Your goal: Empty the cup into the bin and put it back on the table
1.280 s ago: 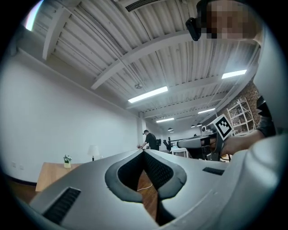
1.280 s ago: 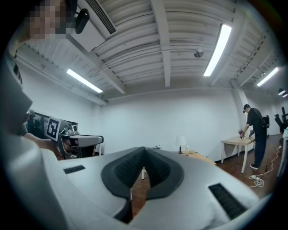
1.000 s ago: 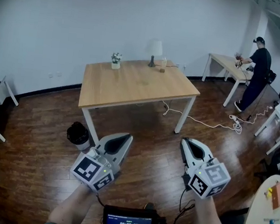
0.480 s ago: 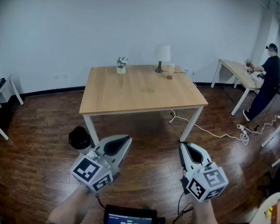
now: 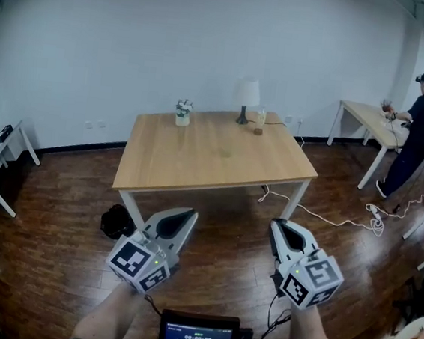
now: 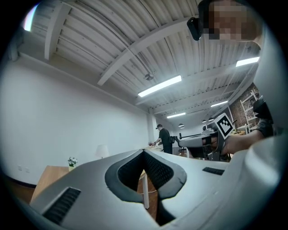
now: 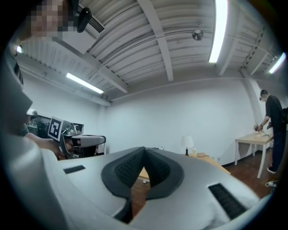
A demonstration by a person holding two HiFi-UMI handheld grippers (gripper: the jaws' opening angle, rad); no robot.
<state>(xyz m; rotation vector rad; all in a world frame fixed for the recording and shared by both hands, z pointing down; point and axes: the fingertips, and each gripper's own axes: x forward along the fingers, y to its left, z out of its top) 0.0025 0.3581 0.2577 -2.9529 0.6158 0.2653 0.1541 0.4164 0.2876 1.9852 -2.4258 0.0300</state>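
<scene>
Two pairs of tongs, both empty, so not much action yet. The bin (image 5: 118, 221) sat on the floor by the near-left leg of the table (image 5: 213, 154), and both had slid lower in the head view than a second before, so the wearer had walked closer. The left tongs (image 5: 189, 212) were pressed together on nothing. The cup (image 5: 260, 120) stood untouched at the table's far edge, just beside the lamp (image 5: 248, 97). The right tongs (image 5: 275, 224) were pressed together too, also empty. I'd call it the approach: one pair had to spread before any grab.
</scene>
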